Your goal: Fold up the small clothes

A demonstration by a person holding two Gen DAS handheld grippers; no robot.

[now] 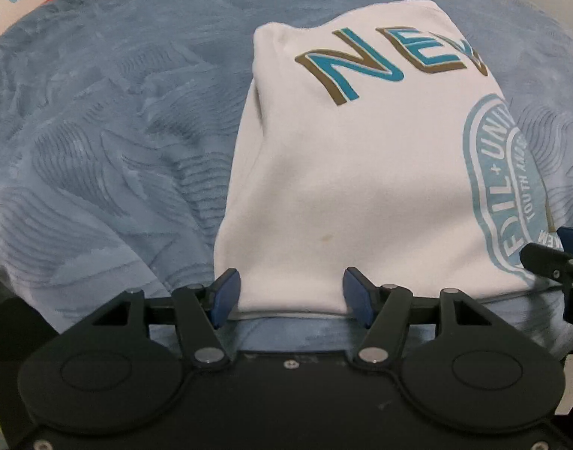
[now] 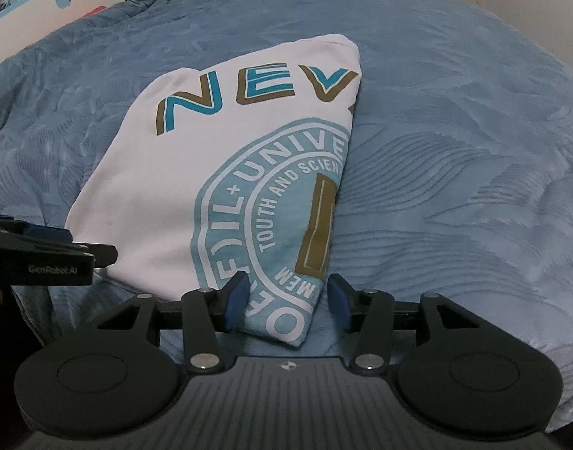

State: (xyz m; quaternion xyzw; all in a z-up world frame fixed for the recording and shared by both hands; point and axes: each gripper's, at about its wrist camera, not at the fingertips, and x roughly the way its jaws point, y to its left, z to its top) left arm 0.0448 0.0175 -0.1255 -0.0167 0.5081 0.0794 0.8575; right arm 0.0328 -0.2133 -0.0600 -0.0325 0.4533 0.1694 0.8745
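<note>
White folded T-shirt, teal-and-gold print, lies flat on textured blue bedspread. Left claw and right claw stand open, straddling its near hem, gripping nothing.

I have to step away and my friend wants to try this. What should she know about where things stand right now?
Left tool: open, its fingers astride the near hem of the white T-shirt, gripping nothing.
Right tool: open, astride the shirt's near right corner.
The shirt lies on the blue bedspread, already folded lengthwise into a narrow panel, print facing up.
Left to do: probably close both tools on the near edge and fold it toward the far end.
</note>
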